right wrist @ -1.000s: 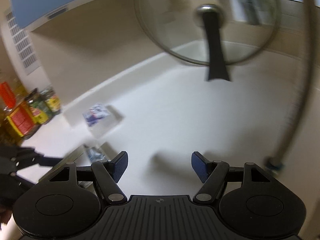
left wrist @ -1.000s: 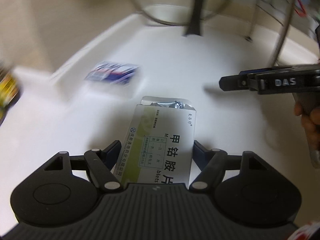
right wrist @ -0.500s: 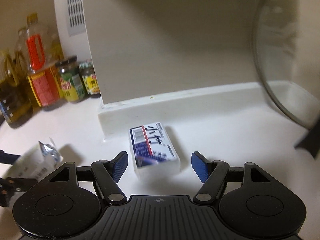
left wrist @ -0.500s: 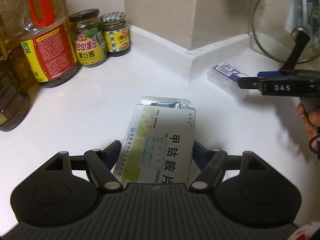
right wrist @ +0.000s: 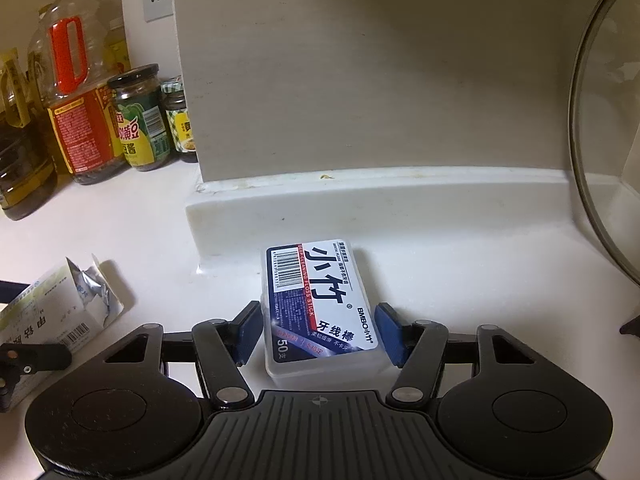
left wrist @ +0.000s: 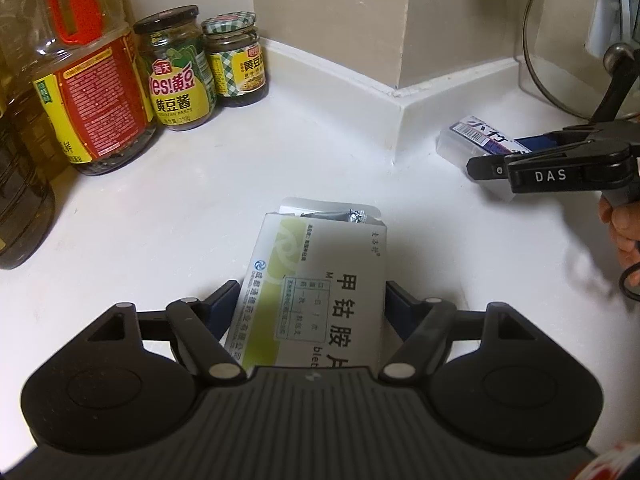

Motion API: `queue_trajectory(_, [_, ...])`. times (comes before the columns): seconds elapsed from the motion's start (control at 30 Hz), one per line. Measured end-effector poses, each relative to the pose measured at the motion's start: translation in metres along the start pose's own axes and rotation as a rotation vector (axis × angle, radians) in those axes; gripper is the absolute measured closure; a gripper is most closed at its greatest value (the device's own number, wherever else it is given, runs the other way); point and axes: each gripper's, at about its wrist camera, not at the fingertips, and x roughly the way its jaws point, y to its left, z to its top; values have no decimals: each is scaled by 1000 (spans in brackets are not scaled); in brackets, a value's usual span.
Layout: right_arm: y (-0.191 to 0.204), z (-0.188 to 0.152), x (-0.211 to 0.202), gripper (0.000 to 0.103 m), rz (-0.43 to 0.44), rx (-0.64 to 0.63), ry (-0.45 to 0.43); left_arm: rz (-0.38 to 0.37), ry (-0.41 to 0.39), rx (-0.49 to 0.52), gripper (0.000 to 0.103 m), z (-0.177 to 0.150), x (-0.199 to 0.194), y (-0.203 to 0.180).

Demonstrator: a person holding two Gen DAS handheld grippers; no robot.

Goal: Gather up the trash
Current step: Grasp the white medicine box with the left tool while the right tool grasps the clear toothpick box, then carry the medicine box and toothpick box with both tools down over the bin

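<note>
Trash on the white bench (left wrist: pixel 168 208) comes in two pieces. One is a pale green-and-white medicine carton (left wrist: pixel 316 292), its far flap open with crumpled foil showing; it sits between the blue pads of the left hand-held gripper (left wrist: pixel 308 308), whose jaws clamp its long sides. The other is a clear plastic floss-stick box (right wrist: pixel 320 304) with a blue, white and red label, lying flat just in front of the raised white ledge at the base of the beige wall.

The right hand-held gripper (right wrist: pixel 318 330) straddles that box. Its jaws have just been closing, with the box between them; a thin gap shows at the left pad and the right pad is about at the box's edge, so no firm grip is visible. In the left wrist view this gripper reaches in from the right, held by a hand (left wrist: pixel 622 236).

Two sauce jars (left wrist: pixel 176 68) and large oil bottles (left wrist: pixel 88 84) stand at the back left. A glass pot lid (right wrist: pixel 600 128) leans at the right.
</note>
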Motion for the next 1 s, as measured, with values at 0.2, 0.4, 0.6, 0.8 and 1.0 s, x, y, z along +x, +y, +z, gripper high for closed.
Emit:
queue_trajectory(0.2, [4, -3, -12, 45, -19, 25, -25, -13, 5, 21, 28, 1, 3, 3])
queue_trajectory(0.4, [11, -13, -33, 45, -23, 71, -35, -18, 13, 34, 32, -3, -4, 2])
queue_trajectory(0.6, [26, -31, -62, 46, -33, 131, -31, -42, 13, 14, 32, -16, -22, 3])
queue_trajectory(0.8, [54, -52, -100, 46, -52, 161, -31, -77, -6, -2, 32, -34, -54, 4])
queue_trajectory(1.0, [88, -77, -154, 46, -86, 207, -59, -140, -39, 17, 32, -65, -97, 1])
